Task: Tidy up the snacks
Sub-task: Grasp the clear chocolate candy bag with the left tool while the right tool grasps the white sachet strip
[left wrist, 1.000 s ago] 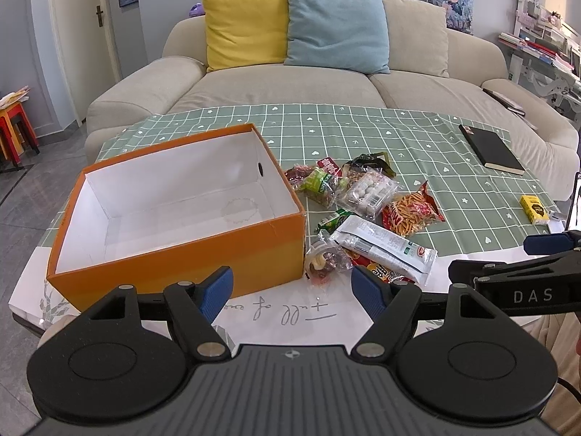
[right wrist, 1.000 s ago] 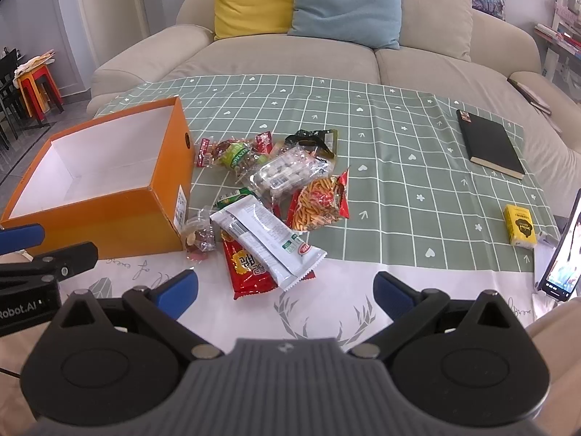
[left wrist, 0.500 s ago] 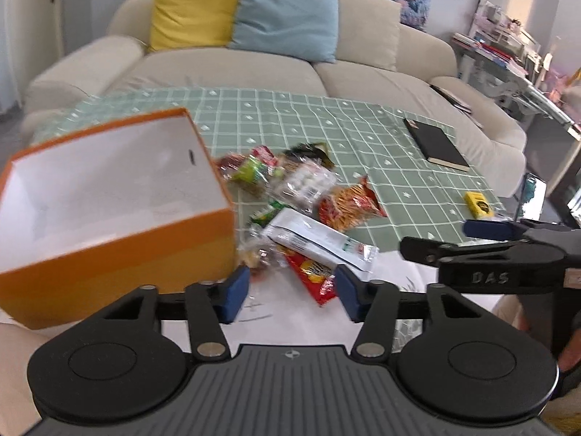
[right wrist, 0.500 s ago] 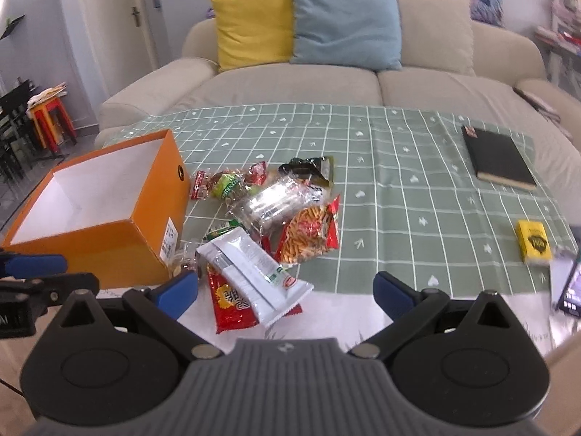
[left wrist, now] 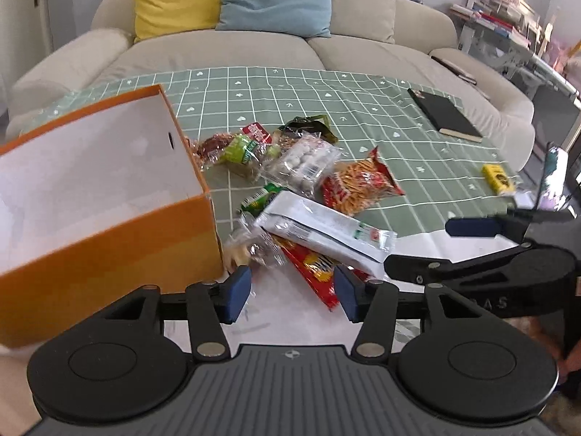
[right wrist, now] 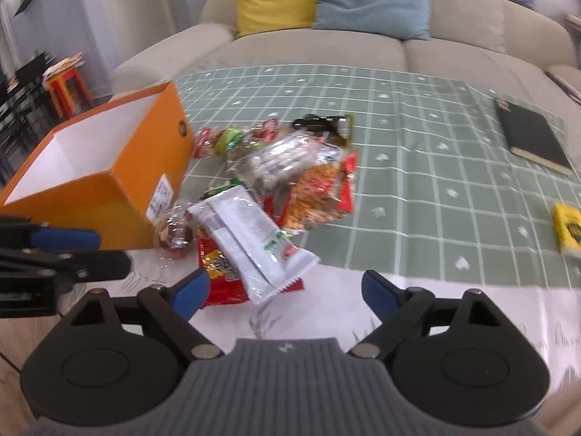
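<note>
An empty orange box (left wrist: 109, 239) with a white inside stands at the table's left; it also shows in the right wrist view (right wrist: 98, 181). A pile of snack packets lies to its right: a white packet (left wrist: 326, 232) (right wrist: 250, 232) on a red one (left wrist: 312, 269) (right wrist: 218, 272), an orange-red chips bag (left wrist: 359, 185) (right wrist: 319, 192), a clear bag of white balls (left wrist: 305, 163) (right wrist: 283, 160), and a small clear packet (left wrist: 254, 247) (right wrist: 174, 232) by the box corner. My left gripper (left wrist: 292, 292) is open and empty, just short of the red packet. My right gripper (right wrist: 287, 292) is open and empty near the white packet's end.
The table has a green checked cloth (left wrist: 363, 109). On it lie a black notebook (left wrist: 443, 114) (right wrist: 533, 138) and a yellow pack (left wrist: 497, 178) (right wrist: 568, 227) at the right. A beige sofa (left wrist: 254, 47) with cushions stands behind. A phone (left wrist: 553, 174) leans at the right edge.
Both grippers have moved forward toward the snack pile, the left one shifting right, away from the box. The left jaws have narrowed a little. Nothing has been taken hold of.
</note>
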The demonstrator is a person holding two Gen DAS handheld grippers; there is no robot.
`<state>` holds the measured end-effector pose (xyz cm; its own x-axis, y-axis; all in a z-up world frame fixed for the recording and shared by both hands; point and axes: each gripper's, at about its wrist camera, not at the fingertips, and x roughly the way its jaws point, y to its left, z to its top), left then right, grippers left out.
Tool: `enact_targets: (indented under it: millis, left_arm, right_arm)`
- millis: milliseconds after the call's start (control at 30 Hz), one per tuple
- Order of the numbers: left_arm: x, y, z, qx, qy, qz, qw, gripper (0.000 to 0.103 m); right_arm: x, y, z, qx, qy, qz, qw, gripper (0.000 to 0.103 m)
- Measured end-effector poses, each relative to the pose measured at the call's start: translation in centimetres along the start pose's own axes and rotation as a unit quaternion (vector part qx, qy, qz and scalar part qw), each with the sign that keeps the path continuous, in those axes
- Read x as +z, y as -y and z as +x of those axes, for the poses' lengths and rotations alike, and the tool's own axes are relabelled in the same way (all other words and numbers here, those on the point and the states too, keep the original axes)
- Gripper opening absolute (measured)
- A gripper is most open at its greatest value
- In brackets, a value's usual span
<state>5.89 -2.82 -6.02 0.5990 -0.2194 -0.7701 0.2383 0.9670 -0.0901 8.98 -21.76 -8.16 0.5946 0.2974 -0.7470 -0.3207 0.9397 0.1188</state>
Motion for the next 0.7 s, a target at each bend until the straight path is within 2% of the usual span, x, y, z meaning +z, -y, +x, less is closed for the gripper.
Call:
enact_targets:
  millis: [133,233,300,400,700]
  left_arm:
    - [0.2,-0.7,1.6,0.004,-0.003,-0.01,0.9999,0.062]
    - [0.3,-1.7,2.6,-0.001,-0.016,-0.054,0.9984,0.063]
    - [0.5,-2.3,3.1,-0.009,-0.023,-0.088,0.9958,0.067]
    - [1.0,-2.8,4.2,0.004,-0.033,-0.12,0.9922,0.068]
    - [1.5,-3.5,6.4,0.038,-0.053,-0.154,0.9859,0.068]
  right_arm:
    - [1.0,-0.9,1.8,0.005,-0.009,-0.065,0.998,0.083]
    - [1.3,-1.1,3.1,0.012,-0.018,-0.09,0.996,0.082]
    - [1.6,-1.0,3.9,0.02,-0.02,-0.097,0.995,0.082]
    - [1.9,-1.4,4.8,0.034,-0.018,-0.106,0.994,0.082]
    - [2.6,-1.7,7.6,0.053,-0.012,-0.103,0.993,0.076]
